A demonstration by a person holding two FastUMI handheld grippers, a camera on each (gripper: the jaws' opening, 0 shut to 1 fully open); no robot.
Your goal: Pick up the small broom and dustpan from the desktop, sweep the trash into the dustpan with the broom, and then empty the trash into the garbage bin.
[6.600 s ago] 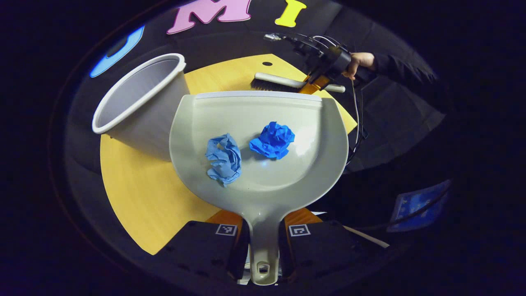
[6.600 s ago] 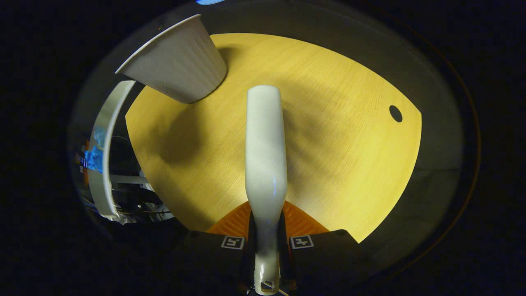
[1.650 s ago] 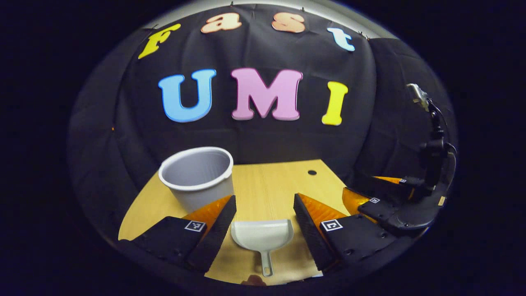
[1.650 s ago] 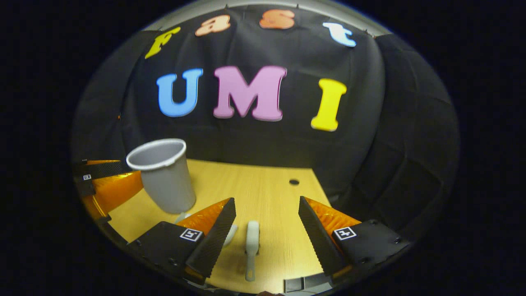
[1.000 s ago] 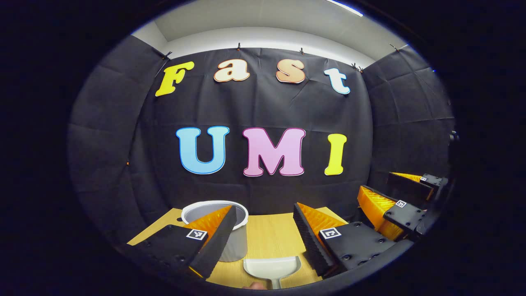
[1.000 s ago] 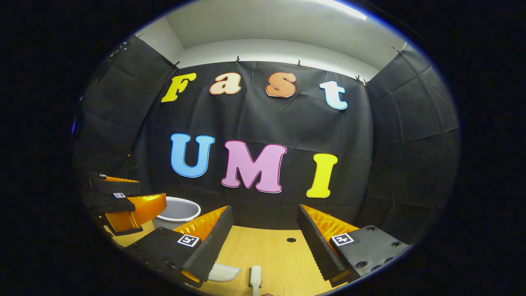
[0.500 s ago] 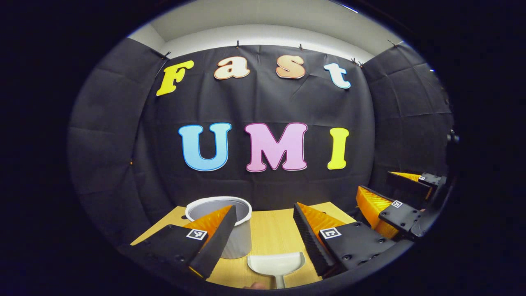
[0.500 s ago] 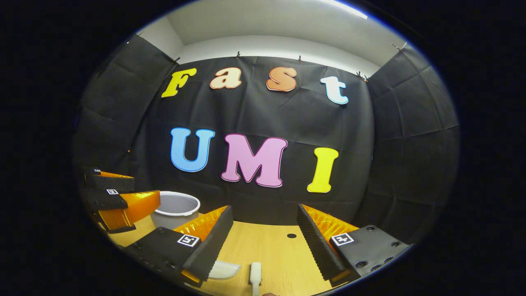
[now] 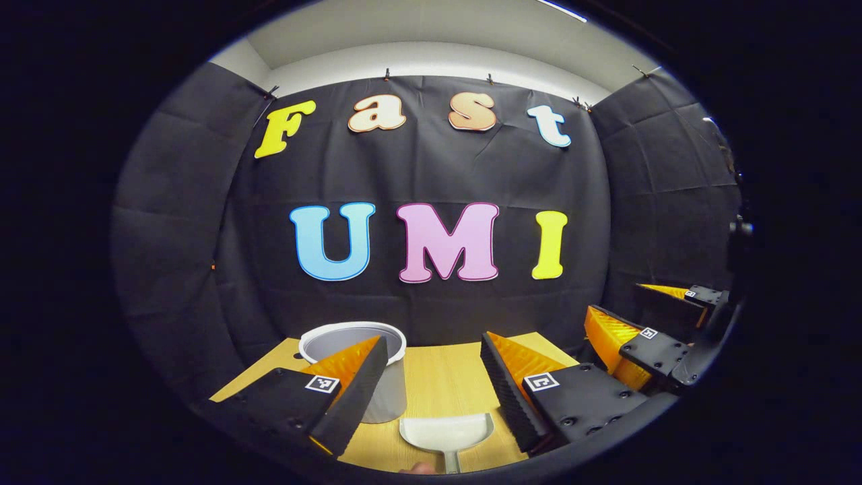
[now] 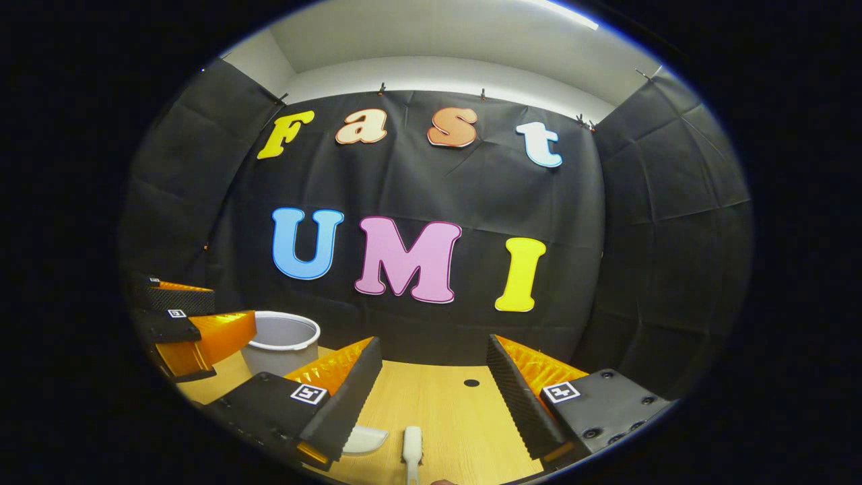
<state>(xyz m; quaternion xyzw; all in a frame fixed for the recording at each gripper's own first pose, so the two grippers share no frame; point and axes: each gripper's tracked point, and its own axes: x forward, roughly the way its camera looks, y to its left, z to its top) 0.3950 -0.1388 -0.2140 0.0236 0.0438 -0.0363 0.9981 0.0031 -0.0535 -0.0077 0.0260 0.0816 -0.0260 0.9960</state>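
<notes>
A pale grey dustpan (image 9: 446, 432) lies flat on the yellow desktop (image 9: 438, 377) at bottom centre of the left gripper view, handle toward the camera, mouth toward the grey bin (image 9: 353, 343). The white broom (image 10: 411, 446) lies lengthwise alongside. The left gripper (image 9: 431, 391) and right gripper (image 10: 434, 394) gape wide, empty.

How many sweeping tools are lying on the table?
2: the dustpan lies below the open left gripper, and the broom lies below the open right gripper. None looks hidden.
</notes>
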